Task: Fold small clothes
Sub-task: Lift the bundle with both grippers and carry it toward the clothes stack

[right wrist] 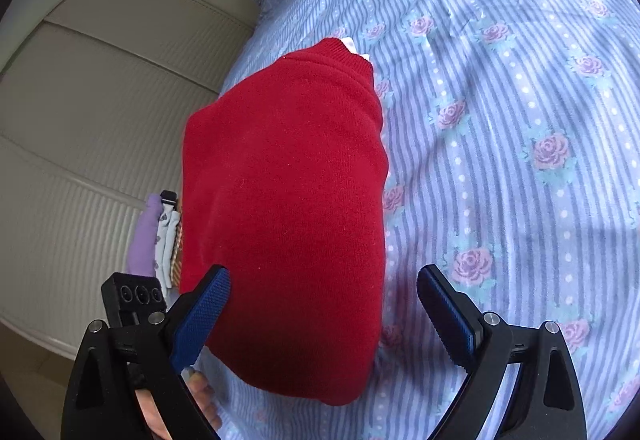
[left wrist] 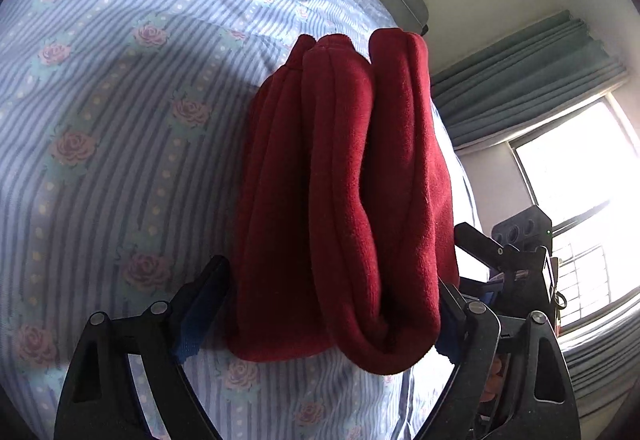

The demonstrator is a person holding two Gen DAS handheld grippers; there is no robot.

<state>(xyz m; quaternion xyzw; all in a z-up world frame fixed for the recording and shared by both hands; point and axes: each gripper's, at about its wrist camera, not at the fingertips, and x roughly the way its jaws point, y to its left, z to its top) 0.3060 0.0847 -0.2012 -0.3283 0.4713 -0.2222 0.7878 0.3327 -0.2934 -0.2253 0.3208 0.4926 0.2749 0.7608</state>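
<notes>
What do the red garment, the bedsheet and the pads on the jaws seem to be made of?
Red garment: soft fleece-like knit, matte, fuzzy nap; ribbed hem in the right view.
Bedsheet: thin woven fabric, probably cotton, printed stripes and roses.
Pads: blue, ridged, likely rubber.
</notes>
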